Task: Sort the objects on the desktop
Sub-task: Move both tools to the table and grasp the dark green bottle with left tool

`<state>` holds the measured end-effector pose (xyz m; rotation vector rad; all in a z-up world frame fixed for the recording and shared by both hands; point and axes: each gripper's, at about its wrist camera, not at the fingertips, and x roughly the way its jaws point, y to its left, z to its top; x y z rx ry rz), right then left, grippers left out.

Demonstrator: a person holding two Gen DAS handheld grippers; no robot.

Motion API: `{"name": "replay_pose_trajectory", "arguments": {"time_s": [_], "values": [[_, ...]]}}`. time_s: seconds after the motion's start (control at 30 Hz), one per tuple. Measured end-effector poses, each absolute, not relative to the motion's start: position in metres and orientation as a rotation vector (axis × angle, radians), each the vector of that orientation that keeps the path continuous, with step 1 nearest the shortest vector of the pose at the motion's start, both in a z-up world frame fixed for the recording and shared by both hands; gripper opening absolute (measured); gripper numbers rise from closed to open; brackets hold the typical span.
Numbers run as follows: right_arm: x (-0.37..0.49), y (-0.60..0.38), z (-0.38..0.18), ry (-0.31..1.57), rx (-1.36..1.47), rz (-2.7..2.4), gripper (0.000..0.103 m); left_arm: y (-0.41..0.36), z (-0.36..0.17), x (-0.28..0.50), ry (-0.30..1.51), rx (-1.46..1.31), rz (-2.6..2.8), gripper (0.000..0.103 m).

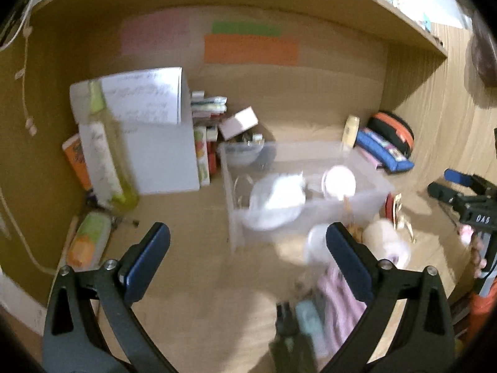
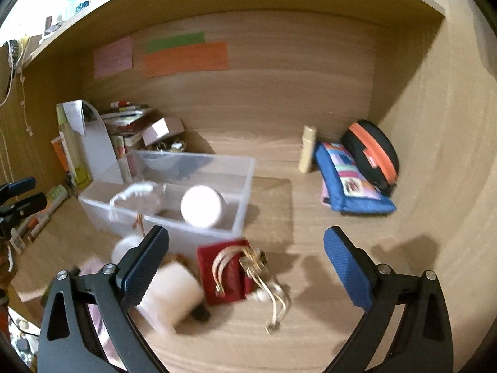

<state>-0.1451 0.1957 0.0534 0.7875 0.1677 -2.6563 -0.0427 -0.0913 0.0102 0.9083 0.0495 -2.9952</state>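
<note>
A: Progress? 
B: Partly done: clear bin (image 2: 245, 171) holds a white jar (image 2: 202, 206). Red pouch (image 2: 225, 272) and roll (image 2: 174, 292) still lie on your worktop (image 2: 310, 326).
A: Tongs? 
B: Left tongs (image 1: 248, 261) and right tongs (image 2: 247, 258) are both spread, empty.

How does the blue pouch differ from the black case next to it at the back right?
The blue pouch lies flat on the desk, while the black case stands tilted on its edge behind it. The pouch is rectangular with a colourful patchwork panel; the case is rounded, black, with an orange zip band. Both sit together against the right wall, outside the clear bin.
</note>
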Motion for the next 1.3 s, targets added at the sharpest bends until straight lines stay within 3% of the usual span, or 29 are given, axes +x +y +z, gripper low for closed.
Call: {"name": "replay_pose_trajectory", "arguments": {"time_s": [0.4, 0.63, 0.77, 1.0, 1.3], "values": [[-0.118, 0.192, 0.017, 0.129, 0.894, -2.547, 0.100, -0.079, -0.036, -0.013, 0.102, 1.146, -2.956, 0.102], [-0.110, 0.170, -0.002, 0.216, 0.912, -2.461, 0.100, -0.068, -0.054, -0.001, 0.053, 1.198, -2.943, 0.100], [-0.109, 0.162, -0.005, 0.251, 0.893, -2.386, 0.097, -0.073, -0.063, -0.002, 0.113, 1.272, -2.932, 0.073], [-0.124, 0.149, -0.008, 0.293, 0.911, -2.301, 0.077, -0.073, -0.074, -0.005, 0.158, 1.306, -2.919, 0.057], [-0.151, 0.134, -0.014, 0.328, 0.956, -2.207, 0.076, -0.081, -0.077, -0.015, 0.213, 1.295, -2.874, 0.056]]}}
